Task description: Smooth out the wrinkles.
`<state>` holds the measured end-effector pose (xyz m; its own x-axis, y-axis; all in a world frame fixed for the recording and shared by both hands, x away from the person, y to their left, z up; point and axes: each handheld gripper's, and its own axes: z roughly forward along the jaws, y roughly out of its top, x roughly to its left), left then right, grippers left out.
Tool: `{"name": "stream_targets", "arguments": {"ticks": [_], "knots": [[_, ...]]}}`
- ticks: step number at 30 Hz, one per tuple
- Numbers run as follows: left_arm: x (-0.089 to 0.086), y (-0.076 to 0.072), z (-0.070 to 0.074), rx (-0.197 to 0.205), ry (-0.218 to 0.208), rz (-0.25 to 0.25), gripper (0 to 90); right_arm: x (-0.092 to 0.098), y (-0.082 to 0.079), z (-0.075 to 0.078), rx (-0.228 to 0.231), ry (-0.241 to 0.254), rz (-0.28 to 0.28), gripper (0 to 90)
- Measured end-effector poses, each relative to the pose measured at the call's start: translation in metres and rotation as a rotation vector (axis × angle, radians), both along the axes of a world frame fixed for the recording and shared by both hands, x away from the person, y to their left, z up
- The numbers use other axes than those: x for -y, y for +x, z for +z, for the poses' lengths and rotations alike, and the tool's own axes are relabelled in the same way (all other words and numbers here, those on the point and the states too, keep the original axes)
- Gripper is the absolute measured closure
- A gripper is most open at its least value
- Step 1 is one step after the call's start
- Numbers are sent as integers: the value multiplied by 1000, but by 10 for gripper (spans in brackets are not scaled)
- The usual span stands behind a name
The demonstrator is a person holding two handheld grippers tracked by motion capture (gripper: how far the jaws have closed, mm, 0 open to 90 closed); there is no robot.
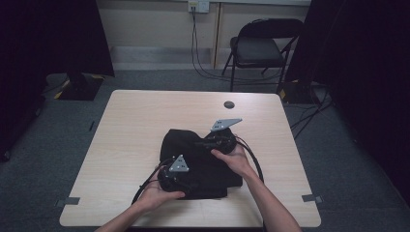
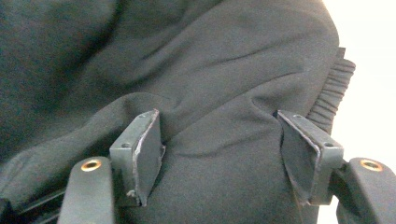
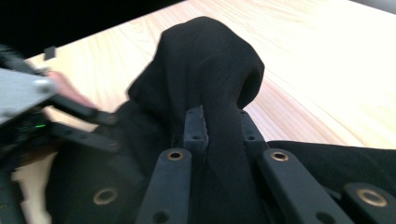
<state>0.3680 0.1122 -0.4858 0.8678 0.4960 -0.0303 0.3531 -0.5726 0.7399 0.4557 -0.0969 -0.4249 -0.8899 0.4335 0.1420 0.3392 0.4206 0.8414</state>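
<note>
Looking down from the high view, you have a black garment point(image 1: 198, 164) bunched on the near middle of the wooden table point(image 1: 135, 135), your left gripper point(image 1: 186, 182) at its near edge, your right gripper point(image 1: 202, 143) at its far side. Left gripper view: jaws stand spread, fabric point(image 2: 219, 140) between them, ribbed cuff point(image 2: 334, 91) alongside. Right gripper view: jaws clamp a raised fold point(image 3: 205, 79).

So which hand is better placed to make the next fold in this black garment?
Probably the right. The right gripper is shut on a raised fold of the black garment, while the left gripper rests open on the cloth.
</note>
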Motion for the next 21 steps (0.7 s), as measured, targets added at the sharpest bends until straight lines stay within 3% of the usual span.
{"name": "stream_targets", "arguments": {"ticks": [7, 14, 21], "knots": [[-2, 1, -1, 34, 1, 21, 328, -2, -23, 7, 4, 7, 62, 794], [-2, 1, -1, 37, -3, 20, 328, 3, -38, -2, -11, 11, 73, 794], [-3, -3, 3, 36, 6, 27, 344, 5, -51, -14, -13, -45, 67, 791]]}}
